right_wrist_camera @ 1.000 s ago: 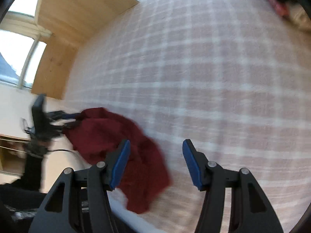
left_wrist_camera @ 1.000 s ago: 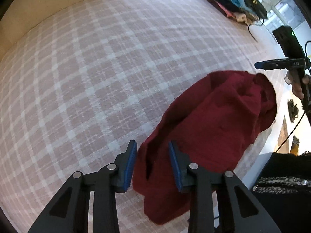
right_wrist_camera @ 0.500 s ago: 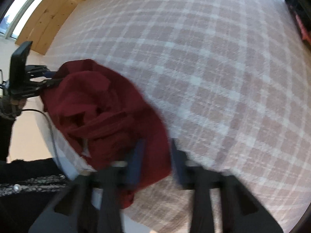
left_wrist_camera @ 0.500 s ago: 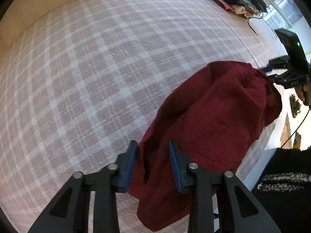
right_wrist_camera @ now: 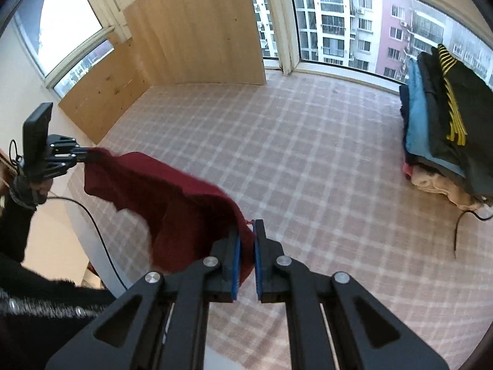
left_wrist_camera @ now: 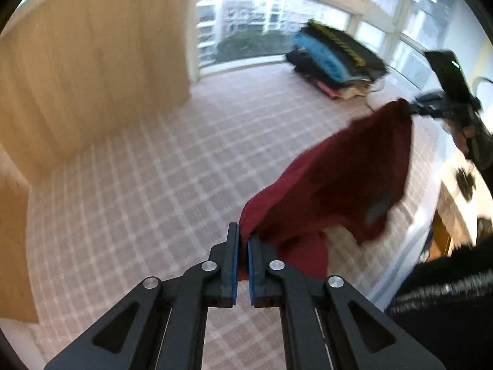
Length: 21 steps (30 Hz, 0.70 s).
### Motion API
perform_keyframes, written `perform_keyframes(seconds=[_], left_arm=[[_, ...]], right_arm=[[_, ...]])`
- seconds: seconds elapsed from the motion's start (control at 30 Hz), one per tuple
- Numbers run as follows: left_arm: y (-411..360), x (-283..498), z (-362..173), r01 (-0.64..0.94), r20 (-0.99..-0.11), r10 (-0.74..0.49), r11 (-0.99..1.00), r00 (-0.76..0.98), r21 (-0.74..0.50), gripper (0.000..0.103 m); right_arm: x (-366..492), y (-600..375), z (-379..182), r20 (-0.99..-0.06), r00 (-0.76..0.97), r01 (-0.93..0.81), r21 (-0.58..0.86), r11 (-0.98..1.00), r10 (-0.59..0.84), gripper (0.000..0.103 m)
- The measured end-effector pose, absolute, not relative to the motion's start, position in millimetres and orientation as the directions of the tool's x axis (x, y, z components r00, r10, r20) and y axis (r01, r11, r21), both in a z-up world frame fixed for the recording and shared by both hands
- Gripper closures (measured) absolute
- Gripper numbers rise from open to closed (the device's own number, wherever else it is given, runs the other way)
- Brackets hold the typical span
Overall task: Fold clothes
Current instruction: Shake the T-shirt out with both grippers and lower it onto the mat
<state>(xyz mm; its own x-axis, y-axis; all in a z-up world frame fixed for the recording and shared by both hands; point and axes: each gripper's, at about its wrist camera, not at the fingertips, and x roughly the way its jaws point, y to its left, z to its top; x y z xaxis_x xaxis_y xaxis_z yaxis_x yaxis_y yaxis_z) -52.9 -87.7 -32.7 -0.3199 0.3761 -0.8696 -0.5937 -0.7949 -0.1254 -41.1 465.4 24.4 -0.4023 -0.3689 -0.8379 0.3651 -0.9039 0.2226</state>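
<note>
A dark red garment (left_wrist_camera: 345,178) hangs in the air above the pink plaid surface (left_wrist_camera: 154,185), stretched between both grippers. My left gripper (left_wrist_camera: 242,240) is shut on one edge of it. My right gripper (right_wrist_camera: 245,237) is shut on the other edge; the garment (right_wrist_camera: 172,197) sags between them. In the left wrist view the right gripper (left_wrist_camera: 413,109) shows at the upper right, pinching the cloth. In the right wrist view the left gripper (right_wrist_camera: 81,154) shows at the left, also pinching it.
A stack of folded clothes (right_wrist_camera: 440,108), blue, black and yellow-striped, lies at the far right of the plaid surface, also in the left wrist view (left_wrist_camera: 336,58). A wooden panel (right_wrist_camera: 197,30) and windows stand behind. A black cable (right_wrist_camera: 459,234) trails near the stack.
Both grippers closed on the red garment and lifted it off the surface. Both cameras tilted up, so the windows and wooden panel came into view.
</note>
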Motion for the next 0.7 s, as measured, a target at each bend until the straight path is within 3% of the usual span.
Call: perform_keyframes(seconds=[0.23, 0.37, 0.6, 0.7], left_arm=[[-90, -17, -95, -0.612, -0.929, 0.349, -0.764, -0.127, -0.203, 0.099], [-87, -8, -116, -0.594, -0.934, 0.347, -0.77, -0.084, -0.233, 0.099], [-39, 4, -130, -0.621, -0.931, 0.363, -0.739, -0.038, -0.263, 0.099], [-29, 11, -139, -0.638, -0.934, 0.358, -0.718, 0.003, -0.277, 0.094]], right_arm=[[-3, 366, -104, -0.919, -0.207, 0.288, 0.27, -0.919, -0.335, 0.096], [3, 341, -127, -0.937, -0.167, 0.297, 0.249, -0.922, -0.307, 0.096], [10, 318, -110, -0.942, -0.147, 0.312, 0.245, -0.918, -0.302, 0.096], [15, 299, -132, -0.96, -0.048, 0.35, 0.244, -0.905, -0.277, 0.093]])
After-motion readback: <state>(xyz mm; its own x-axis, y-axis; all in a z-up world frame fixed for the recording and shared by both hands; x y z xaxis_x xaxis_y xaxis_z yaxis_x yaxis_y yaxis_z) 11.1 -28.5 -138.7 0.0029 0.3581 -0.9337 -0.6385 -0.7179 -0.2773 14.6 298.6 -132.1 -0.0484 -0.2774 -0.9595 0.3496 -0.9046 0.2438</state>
